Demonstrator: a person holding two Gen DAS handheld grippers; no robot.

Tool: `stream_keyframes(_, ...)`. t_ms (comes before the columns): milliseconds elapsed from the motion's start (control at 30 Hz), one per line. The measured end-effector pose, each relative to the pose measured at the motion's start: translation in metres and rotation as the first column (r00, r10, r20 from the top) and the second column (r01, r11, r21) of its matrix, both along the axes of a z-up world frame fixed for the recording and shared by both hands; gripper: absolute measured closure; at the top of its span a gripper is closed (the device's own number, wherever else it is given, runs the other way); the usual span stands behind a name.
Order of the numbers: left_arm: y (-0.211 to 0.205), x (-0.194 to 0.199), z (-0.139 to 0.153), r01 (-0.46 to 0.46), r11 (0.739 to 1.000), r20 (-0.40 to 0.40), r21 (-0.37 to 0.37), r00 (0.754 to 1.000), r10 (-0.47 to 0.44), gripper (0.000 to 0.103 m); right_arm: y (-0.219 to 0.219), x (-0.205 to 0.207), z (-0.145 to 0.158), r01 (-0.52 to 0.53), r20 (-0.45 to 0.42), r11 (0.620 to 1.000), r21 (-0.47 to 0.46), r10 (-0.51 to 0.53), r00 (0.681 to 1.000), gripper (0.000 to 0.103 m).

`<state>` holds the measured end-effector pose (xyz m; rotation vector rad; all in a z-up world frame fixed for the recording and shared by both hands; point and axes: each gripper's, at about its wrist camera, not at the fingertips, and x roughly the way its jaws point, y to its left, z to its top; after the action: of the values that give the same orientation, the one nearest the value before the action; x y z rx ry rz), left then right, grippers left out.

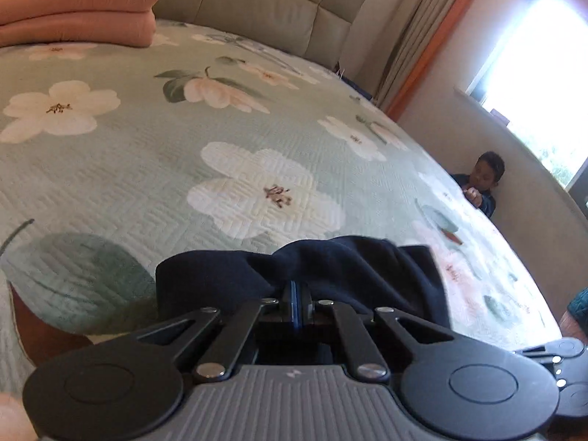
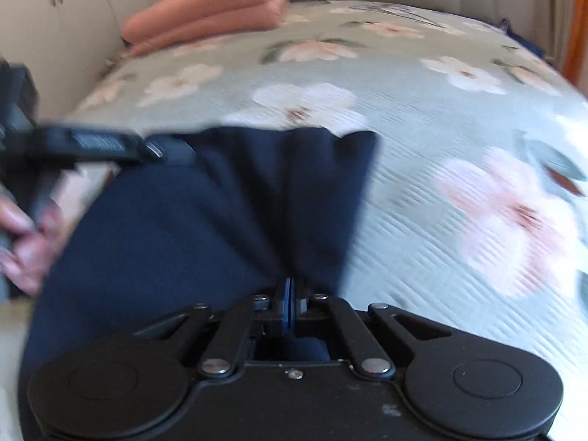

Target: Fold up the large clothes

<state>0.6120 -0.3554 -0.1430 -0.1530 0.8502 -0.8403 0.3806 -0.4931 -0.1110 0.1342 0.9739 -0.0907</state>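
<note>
Low in the left wrist view, the left tongs point(image 1: 296, 299) pinch the navy garment point(image 1: 330, 268), bunched at lower centre. The right tongs point(image 2: 287, 303) likewise clamp it over the floral bed point(image 2: 422, 139); folded pink blanket point(image 2: 209, 18) upper left.

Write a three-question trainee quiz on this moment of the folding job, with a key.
1. True or false: both the left claw and the right claw are shut on the navy garment.
2. Which lies at the head of the bed? A) a folded peach blanket B) a white pillow C) a laptop
3. Fill in: beyond the far side of the bed there is a ____.

Key: 1 true; 2 A; 3 child
</note>
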Motion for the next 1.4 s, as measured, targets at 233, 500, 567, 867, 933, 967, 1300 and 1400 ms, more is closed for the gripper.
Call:
stream_keyframes(233,0.058,-0.114,0.081,0.093,0.982,0.034,-0.163,0.995,-0.089,0.069,0.018,-0.066,0.063,0.019,0.079,0.998,0.052,-0.023,0.997,0.089)
stream_keyframes(500,0.087,-0.215,0.026,0.087,0.987,-0.143,-0.138,0.984,-0.106,0.08,0.057,-0.11,-0.011,-0.001,-0.079,0.998,0.059,0.006,0.997,0.094)
stream_keyframes(567,0.092,-0.222,0.03,0.062,0.988,-0.14,-0.139,0.987,-0.082,0.081,0.051,-0.119,-0.005,0.024,-0.095,0.996,0.087,-0.016,0.995,0.094)
stream_keyframes(867,0.117,-0.248,0.061,0.104,0.995,-0.114,0.002,0.988,-0.103,0.077,0.002,-0.147,0.04,0.088,-0.006,0.992,0.093,-0.088,0.996,0.04)
stream_keyframes(933,0.124,-0.236,0.075,0.047,0.998,-0.078,-0.031,0.996,-0.05,0.059,-0.016,-0.137,0.049,0.099,0.075,0.984,0.147,-0.111,0.991,0.02)
stream_keyframes(967,0.125,-0.229,0.08,0.021,0.999,-0.062,-0.045,0.998,-0.024,0.048,-0.022,-0.13,0.05,0.092,0.101,0.979,0.181,-0.112,0.989,0.021)
stream_keyframes(1300,0.09,-0.131,0.033,-0.101,0.988,-0.278,-0.117,0.958,0.066,0.015,-0.052,-0.053,0.001,0.061,0.137,0.912,0.406,-0.127,0.982,0.012)
stream_keyframes(1400,0.088,-0.118,0.018,-0.106,0.985,-0.311,-0.136,0.949,0.059,0.013,-0.057,-0.038,-0.02,0.068,0.103,0.9,0.43,-0.123,0.987,0.006)
